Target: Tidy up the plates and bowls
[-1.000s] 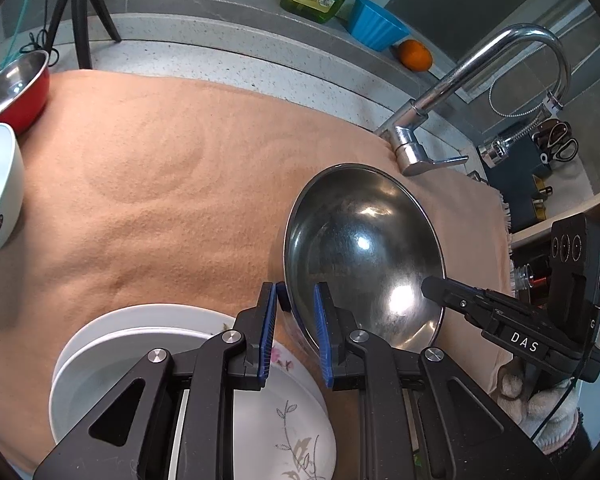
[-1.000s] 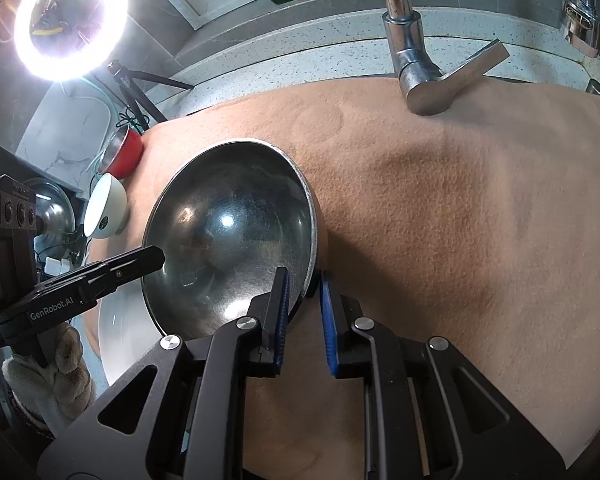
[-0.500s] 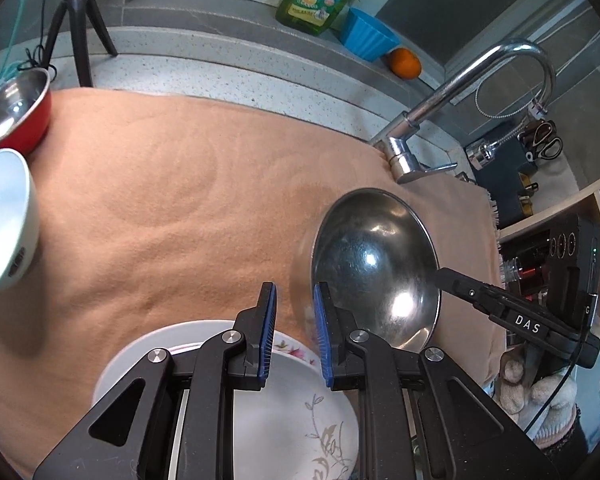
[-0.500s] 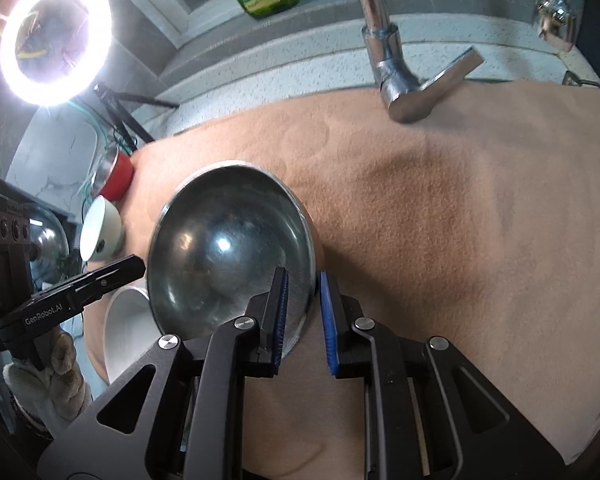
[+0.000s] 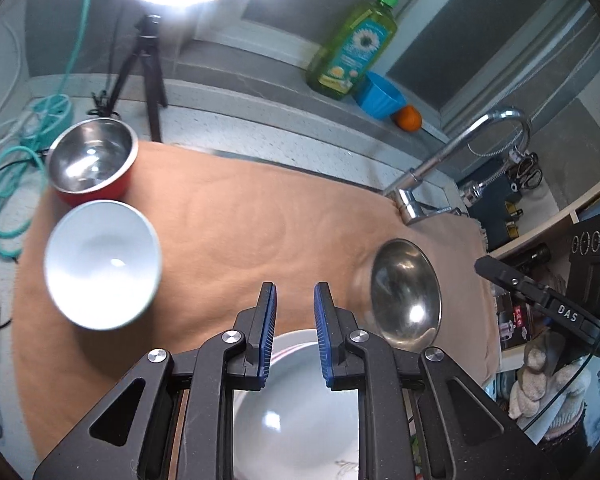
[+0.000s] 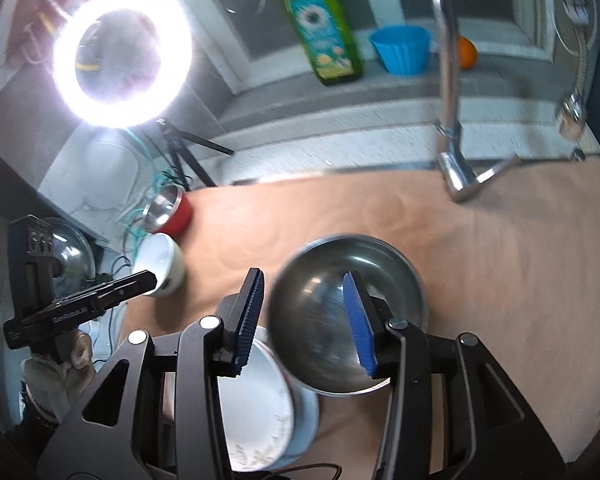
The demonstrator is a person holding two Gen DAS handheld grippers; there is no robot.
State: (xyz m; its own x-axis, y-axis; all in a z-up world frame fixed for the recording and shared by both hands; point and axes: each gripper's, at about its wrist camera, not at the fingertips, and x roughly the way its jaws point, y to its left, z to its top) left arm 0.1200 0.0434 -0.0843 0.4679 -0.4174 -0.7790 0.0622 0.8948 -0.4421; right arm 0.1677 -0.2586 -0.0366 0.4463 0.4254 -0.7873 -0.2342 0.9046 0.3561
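The right tongs (image 6: 306,312) had just been opening — nothing clamped, the steel bowl (image 6: 346,316) lying below on the tan cloth (image 6: 500,260) beside stacked plates (image 6: 260,408). The left tongs (image 5: 295,332) stood nearly together, empty.

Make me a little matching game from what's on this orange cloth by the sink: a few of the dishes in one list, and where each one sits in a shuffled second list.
Things:
1. red bowl
2. white bowl
3. large steel bowl
4. flowered plates

Places:
A. stacked at the near edge, right under the left gripper
B. far left corner of the cloth, near the tripod
C. on the cloth close to the tap, under the right gripper
D. just in front of the red bowl

Pairs: 1-B, 2-D, 3-C, 4-A
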